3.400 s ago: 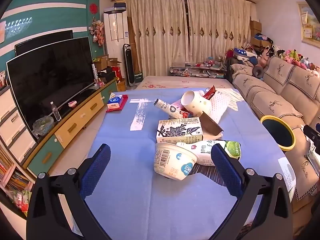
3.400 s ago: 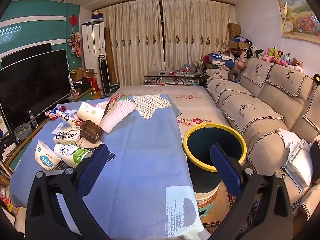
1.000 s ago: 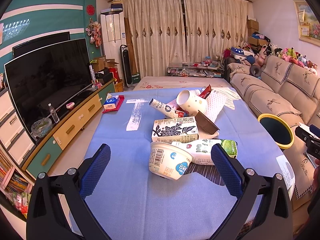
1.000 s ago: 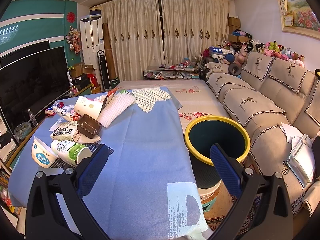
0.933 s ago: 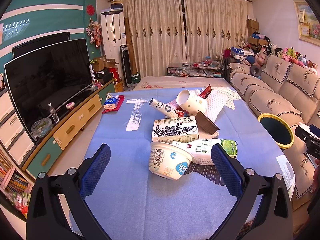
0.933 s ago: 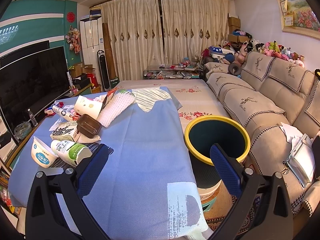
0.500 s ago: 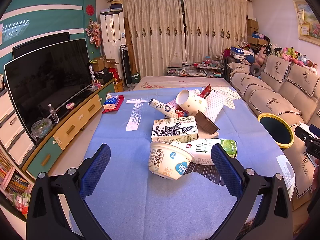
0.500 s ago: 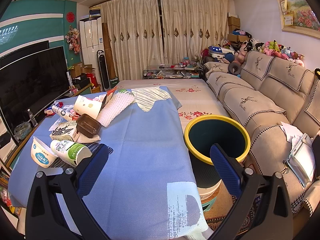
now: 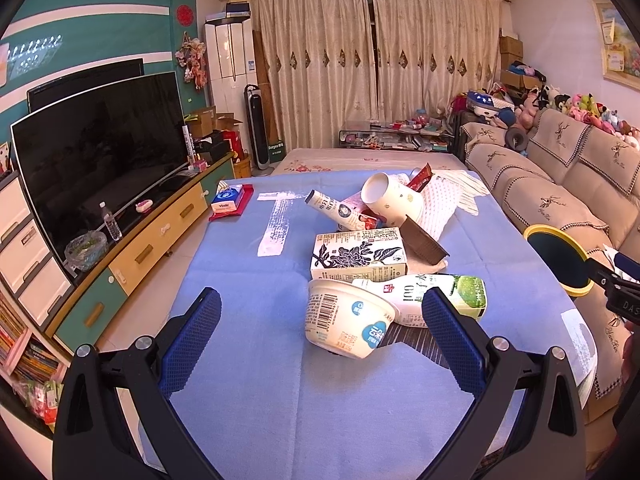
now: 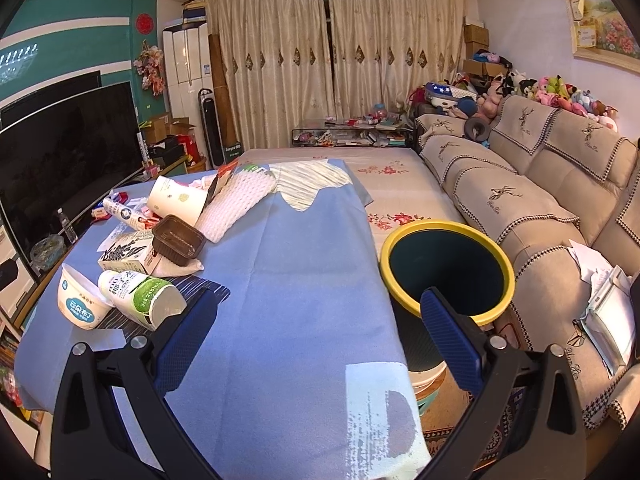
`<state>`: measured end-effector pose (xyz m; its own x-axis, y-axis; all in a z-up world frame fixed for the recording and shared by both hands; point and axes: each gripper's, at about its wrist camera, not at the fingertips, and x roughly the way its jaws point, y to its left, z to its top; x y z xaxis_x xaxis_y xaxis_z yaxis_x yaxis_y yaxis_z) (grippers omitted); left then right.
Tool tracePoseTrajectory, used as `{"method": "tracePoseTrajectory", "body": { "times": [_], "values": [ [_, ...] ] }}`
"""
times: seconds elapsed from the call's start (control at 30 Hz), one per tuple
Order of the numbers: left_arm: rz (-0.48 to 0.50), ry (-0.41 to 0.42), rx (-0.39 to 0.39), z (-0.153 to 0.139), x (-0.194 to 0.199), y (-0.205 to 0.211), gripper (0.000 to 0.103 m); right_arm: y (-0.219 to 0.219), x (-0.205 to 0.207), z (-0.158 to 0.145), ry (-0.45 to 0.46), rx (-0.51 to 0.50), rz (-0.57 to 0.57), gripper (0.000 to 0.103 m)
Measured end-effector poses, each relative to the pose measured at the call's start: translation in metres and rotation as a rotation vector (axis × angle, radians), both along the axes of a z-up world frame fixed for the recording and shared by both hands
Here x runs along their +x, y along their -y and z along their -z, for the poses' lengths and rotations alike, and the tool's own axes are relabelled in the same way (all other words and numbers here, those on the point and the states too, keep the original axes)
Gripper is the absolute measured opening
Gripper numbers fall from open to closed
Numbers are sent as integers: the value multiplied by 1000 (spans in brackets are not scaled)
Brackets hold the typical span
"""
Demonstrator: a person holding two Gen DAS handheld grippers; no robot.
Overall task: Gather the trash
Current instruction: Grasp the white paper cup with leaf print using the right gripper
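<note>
A pile of trash lies on the blue-covered table (image 9: 248,380): a white yogurt tub (image 9: 348,318) on its side, a white and green bottle (image 9: 432,296), a milk carton (image 9: 358,254), a brown tray (image 9: 424,238), a paper cup (image 9: 390,200) and a tube (image 9: 334,210). My left gripper (image 9: 320,344) is open and empty, just short of the tub. My right gripper (image 10: 318,334) is open and empty over the table's right part (image 10: 288,280), with the yellow-rimmed bin (image 10: 446,270) beside its right finger. The tub (image 10: 80,300) and bottle (image 10: 140,296) lie to its left.
A white foam net (image 10: 236,206) and striped cloth (image 10: 308,184) lie at the table's far end. A TV (image 9: 100,152) on a cabinet stands left. A beige sofa (image 10: 540,200) runs along the right, with papers (image 10: 604,300) on it. A red tissue pack (image 9: 230,202) sits far left.
Nearly nothing has changed. Both grippers stay open and hold almost still; the left wrist view has crept slightly toward the trash pile.
</note>
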<state>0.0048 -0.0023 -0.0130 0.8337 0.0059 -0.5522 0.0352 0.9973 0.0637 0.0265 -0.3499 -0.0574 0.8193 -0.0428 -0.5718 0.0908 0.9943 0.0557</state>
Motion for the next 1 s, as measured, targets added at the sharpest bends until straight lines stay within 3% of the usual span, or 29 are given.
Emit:
{"method": "tracePoseTrajectory", "body": {
  "times": [0.37,0.6,0.8,1.0],
  "values": [
    [-7,-1,18,14,11,-7,99,-47,72,-9,-6,26,-146,97],
    [-25,-7,23,20,20,-14,99,-92,139,-23,-64,140,-327,97],
    [-47,-14,42,26,34,-22,99,-119,197,-17,-146,213,-373,97],
    [-59,-26,39,31,49,-31,99,-127,237,3,-215,207,-353,97]
  ]
}}
